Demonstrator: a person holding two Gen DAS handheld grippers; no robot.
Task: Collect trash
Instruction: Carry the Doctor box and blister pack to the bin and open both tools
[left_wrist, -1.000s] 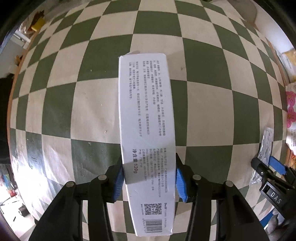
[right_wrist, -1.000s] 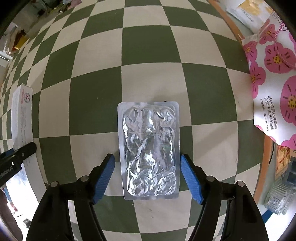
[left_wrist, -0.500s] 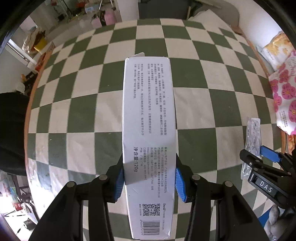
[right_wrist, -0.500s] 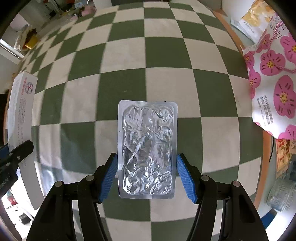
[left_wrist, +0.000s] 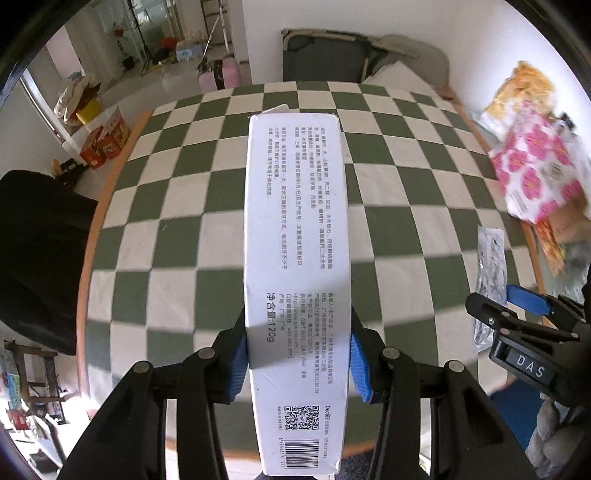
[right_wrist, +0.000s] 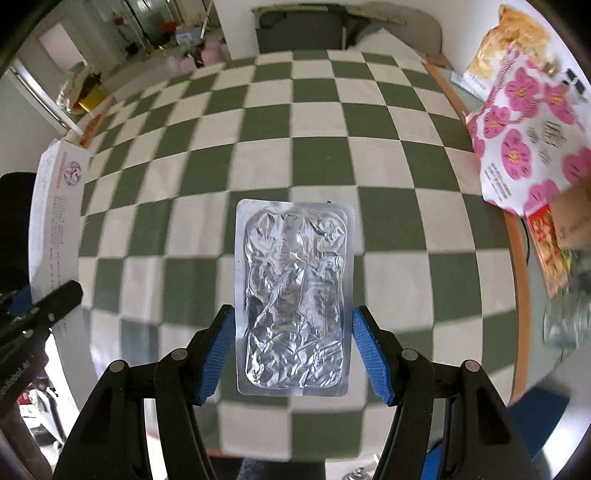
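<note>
A long white printed box (left_wrist: 297, 240) sticks out forward between the blue pads of my left gripper (left_wrist: 297, 354), which is shut on its lower part. It hangs high above the green-and-cream checkered table (left_wrist: 166, 206). My right gripper (right_wrist: 293, 347) is shut on a crumpled silver foil blister pack (right_wrist: 293, 291), its pads pressing the two long edges, also clear of the table (right_wrist: 388, 184). In the right wrist view, the white box (right_wrist: 55, 206) and left gripper (right_wrist: 40, 306) show at the left edge. The left wrist view shows the right gripper (left_wrist: 517, 306) with the foil pack (left_wrist: 489, 269) edge-on.
A pink-flowered bag (right_wrist: 528, 136) and a yellow snack bag (left_wrist: 517, 96) lie at the table's right side. Near the right rim there is a glass jar (right_wrist: 565, 325). A dark chair (left_wrist: 321, 62) stands beyond the far edge and a black shape (left_wrist: 37, 251) is at the left.
Both grippers rose well above the table with their loads, bringing the room into view. The right jaws closed onto the foil pack and lifted it off the cloth.
</note>
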